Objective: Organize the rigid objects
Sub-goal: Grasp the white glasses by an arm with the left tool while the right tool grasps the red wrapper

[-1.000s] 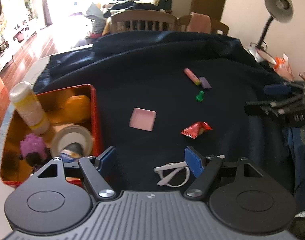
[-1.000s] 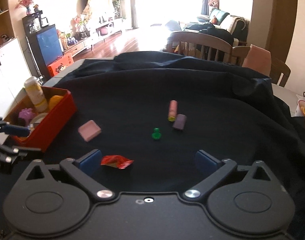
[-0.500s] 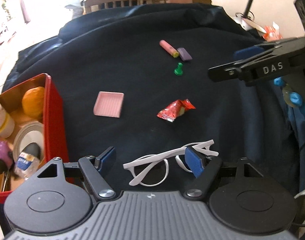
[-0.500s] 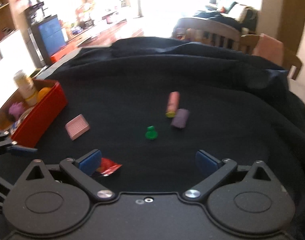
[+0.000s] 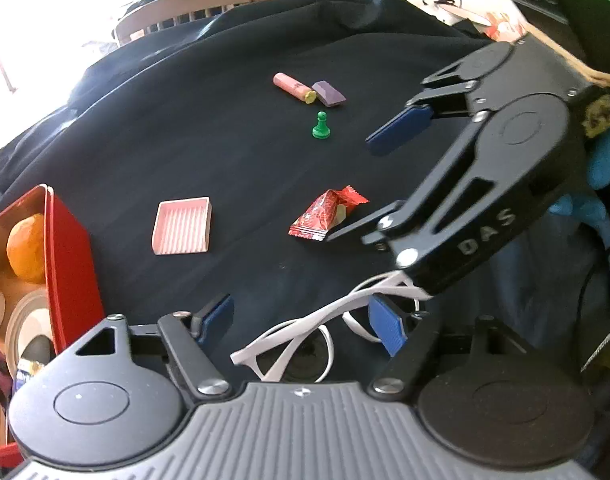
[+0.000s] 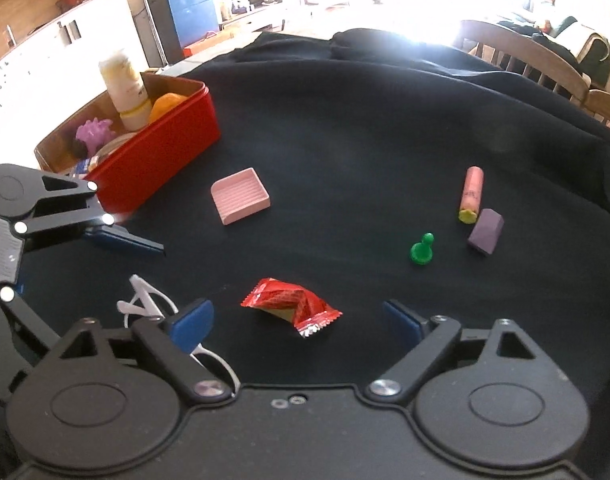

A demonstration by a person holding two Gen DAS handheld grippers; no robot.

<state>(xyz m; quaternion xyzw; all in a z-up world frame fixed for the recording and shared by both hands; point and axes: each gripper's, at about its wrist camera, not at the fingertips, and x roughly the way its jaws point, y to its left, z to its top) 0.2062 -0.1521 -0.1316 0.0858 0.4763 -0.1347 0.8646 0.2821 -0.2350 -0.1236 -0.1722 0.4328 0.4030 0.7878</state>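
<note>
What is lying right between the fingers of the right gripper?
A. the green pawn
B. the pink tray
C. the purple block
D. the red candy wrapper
D. In the right wrist view the red candy wrapper lies on the dark cloth between the open fingers of the right gripper, while the green pawn, pink tray and purple block sit farther away.

White glasses (image 5: 305, 332) partly hidden behind both tongs; red box (image 5: 71, 256) edge-cropped.
</note>
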